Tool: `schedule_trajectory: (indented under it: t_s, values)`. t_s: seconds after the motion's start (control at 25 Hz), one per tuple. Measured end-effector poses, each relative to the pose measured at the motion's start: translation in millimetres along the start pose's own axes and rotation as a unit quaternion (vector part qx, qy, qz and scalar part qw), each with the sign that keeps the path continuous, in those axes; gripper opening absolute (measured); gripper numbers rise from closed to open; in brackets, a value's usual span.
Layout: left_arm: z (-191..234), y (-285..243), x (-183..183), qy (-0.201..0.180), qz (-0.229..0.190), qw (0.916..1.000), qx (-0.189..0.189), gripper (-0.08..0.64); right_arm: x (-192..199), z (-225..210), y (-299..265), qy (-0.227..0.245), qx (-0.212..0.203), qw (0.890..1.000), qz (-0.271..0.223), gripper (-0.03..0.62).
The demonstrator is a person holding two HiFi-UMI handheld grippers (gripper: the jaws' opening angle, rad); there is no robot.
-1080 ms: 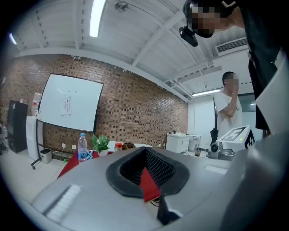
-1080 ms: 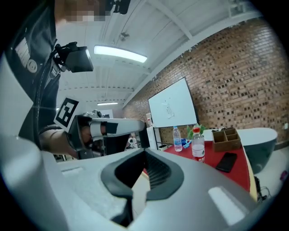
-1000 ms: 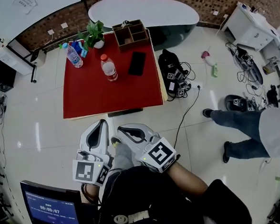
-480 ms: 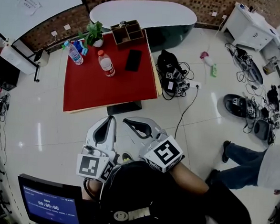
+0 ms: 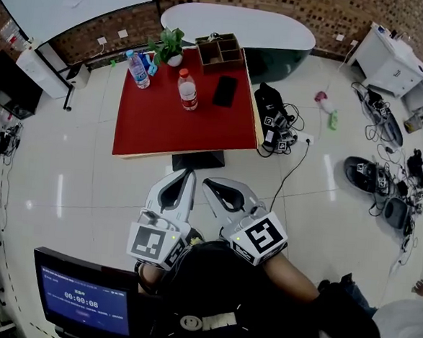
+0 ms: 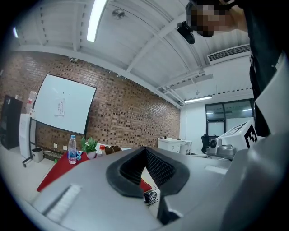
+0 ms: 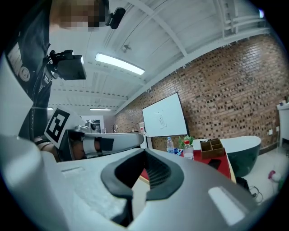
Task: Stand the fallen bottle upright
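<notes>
On the red table [image 5: 185, 130] a red-capped bottle [image 5: 188, 91] stands upright near the middle back. A blue-capped bottle [image 5: 137, 70] stands upright at the back left corner. I see no bottle lying down. Both grippers hang over the floor short of the table's near edge, side by side and pointing at it. My left gripper [image 5: 189, 173] is shut with nothing in it, and so is my right gripper [image 5: 209, 182]. The left gripper view shows the left gripper [image 6: 145, 149] closed, with the blue-capped bottle [image 6: 72, 150] far off. The right gripper view shows the right gripper [image 7: 145, 151] closed.
A potted plant [image 5: 169, 46], a wooden organiser [image 5: 221, 52] and a black phone [image 5: 225, 90] share the table. Black gear and cables [image 5: 276, 122] lie on the floor right of it. A monitor [image 5: 83, 301] stands at my lower left. A white counter [image 5: 236, 25] lies behind.
Both grippers have moved forward toward the table and risen a little, still shut. The person in jeans at the right has walked almost out of the head view.
</notes>
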State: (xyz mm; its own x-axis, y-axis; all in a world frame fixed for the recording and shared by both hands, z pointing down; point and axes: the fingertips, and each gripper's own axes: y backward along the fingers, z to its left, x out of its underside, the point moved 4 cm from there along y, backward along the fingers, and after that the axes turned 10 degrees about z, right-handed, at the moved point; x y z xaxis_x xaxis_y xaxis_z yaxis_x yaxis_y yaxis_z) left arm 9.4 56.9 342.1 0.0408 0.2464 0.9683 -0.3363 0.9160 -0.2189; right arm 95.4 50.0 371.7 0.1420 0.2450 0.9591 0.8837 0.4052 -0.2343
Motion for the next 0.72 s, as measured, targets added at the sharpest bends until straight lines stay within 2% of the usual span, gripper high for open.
schedule_trajectory:
  t_s: [0.24, 0.4, 0.72]
  values:
    - [-1.0, 3.8, 6.4, 0.006, 0.003, 1.0000, 0.001, 0.008, 2.8, 6.6, -2.1, 0.013, -0.006, 1.000, 0.005, 0.003]
    - [-2.0, -2.2, 5.8, 0.000, -0.003, 0.9999, 0.013, 0.008, 1.2, 1.3, -0.2, 0.015, 0.005, 1.000, 0.002, 0.003]
    - [-0.1, -0.6, 8.8, 0.002, -0.002, 1.0000, 0.009, 0.008, 1.8, 1.3, -4.3, 0.016, -0.004, 1.000, 0.003, 0.003]
